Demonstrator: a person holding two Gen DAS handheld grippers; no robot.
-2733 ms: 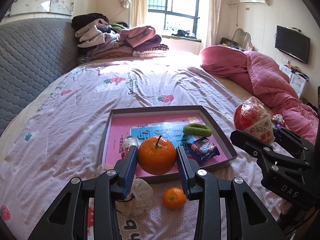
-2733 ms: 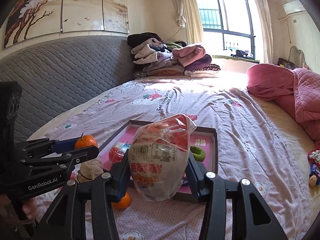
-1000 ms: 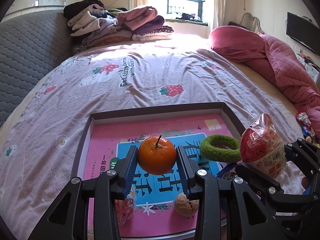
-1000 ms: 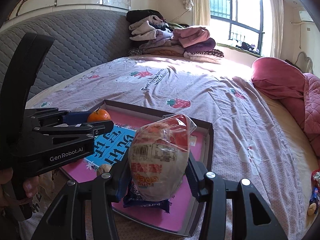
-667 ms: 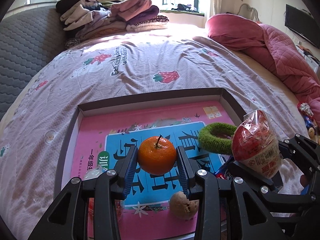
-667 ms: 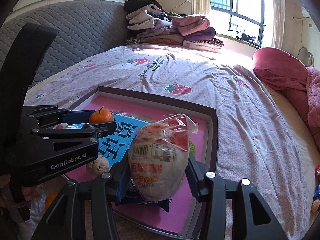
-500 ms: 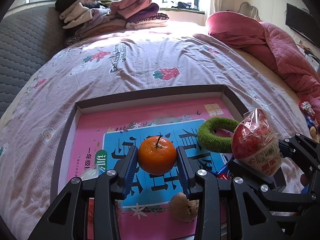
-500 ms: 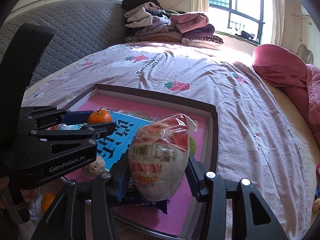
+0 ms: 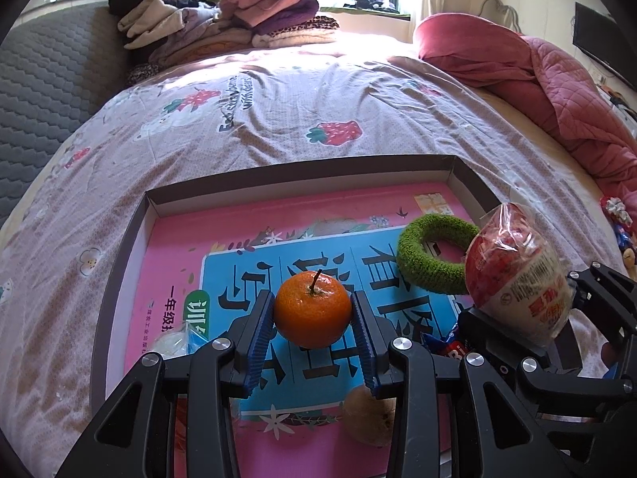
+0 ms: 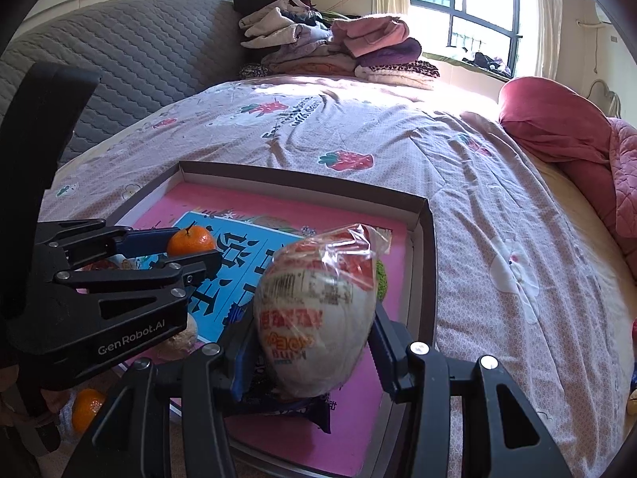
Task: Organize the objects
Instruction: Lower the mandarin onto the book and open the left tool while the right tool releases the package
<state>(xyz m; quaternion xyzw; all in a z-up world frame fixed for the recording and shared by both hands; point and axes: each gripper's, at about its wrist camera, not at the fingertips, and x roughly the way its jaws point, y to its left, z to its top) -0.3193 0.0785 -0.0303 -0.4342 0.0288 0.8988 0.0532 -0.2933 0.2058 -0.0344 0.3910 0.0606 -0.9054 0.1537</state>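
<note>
My left gripper (image 9: 312, 320) is shut on an orange tangerine (image 9: 311, 309) with a stem, held just above the blue and pink book (image 9: 247, 275) that lines the shallow brown box (image 9: 302, 169). The same tangerine (image 10: 191, 241) shows between the left gripper's fingers (image 10: 119, 263) in the right wrist view. My right gripper (image 10: 314, 342) is shut on a plastic-wrapped snack bag (image 10: 316, 314), red and white, over the box's right part (image 10: 422, 239). From the left wrist view that bag (image 9: 517, 275) hangs at the right.
In the box lie a green knitted ring (image 9: 434, 255), a brown round fruit (image 9: 368, 414), a blue snack packet (image 10: 290, 404) and a small wrapped sweet (image 9: 171, 344). A second tangerine (image 10: 85, 408) sits on the bedsheet outside. Folded clothes (image 9: 223, 20) and a pink quilt (image 9: 557, 79) lie farther off.
Both grippers have come forward and down over the box with their loads still held. The box and book fill more of each view than before.
</note>
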